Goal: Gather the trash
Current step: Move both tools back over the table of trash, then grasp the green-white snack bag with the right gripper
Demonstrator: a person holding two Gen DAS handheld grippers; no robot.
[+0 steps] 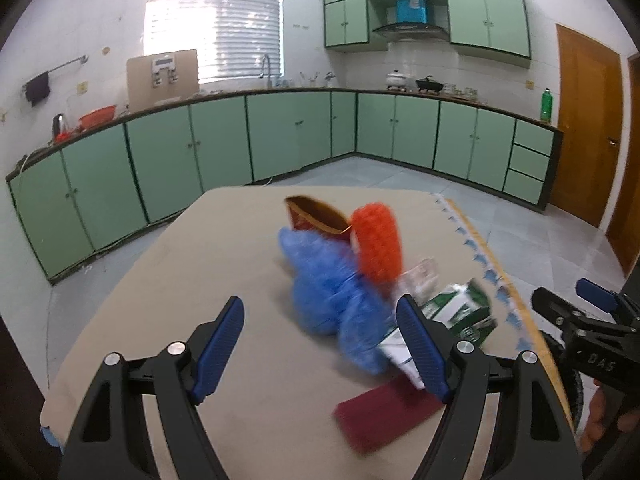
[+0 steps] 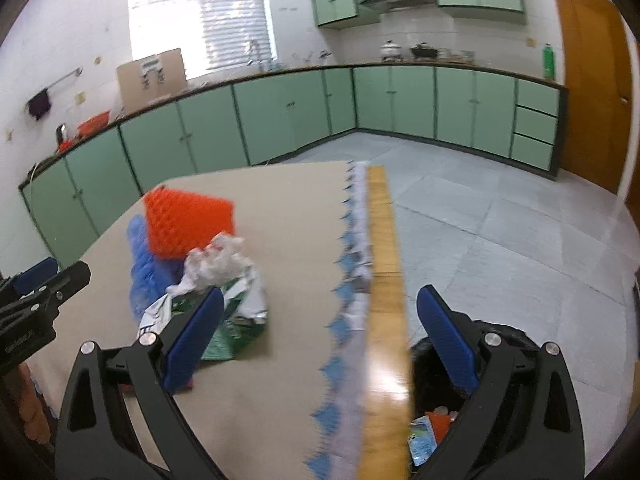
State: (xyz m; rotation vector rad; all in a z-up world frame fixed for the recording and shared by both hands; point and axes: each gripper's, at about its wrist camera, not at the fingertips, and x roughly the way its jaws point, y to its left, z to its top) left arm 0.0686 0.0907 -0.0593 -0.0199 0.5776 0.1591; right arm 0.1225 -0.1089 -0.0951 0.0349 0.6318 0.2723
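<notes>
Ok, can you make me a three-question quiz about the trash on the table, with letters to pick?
1. Where is the bin?
A. on the table
B. below the table edge
C. on the counter

2. What colour is the crumpled bag?
A. blue
B. yellow
C. black

3. How are both grippers?
A. shut on trash
B. open, empty
C. holding the bin

Answers: 1 B, it shows under the right gripper, past the edge. 2 A, plainly blue. 3 B, left gripper and right gape with nothing between.
</notes>
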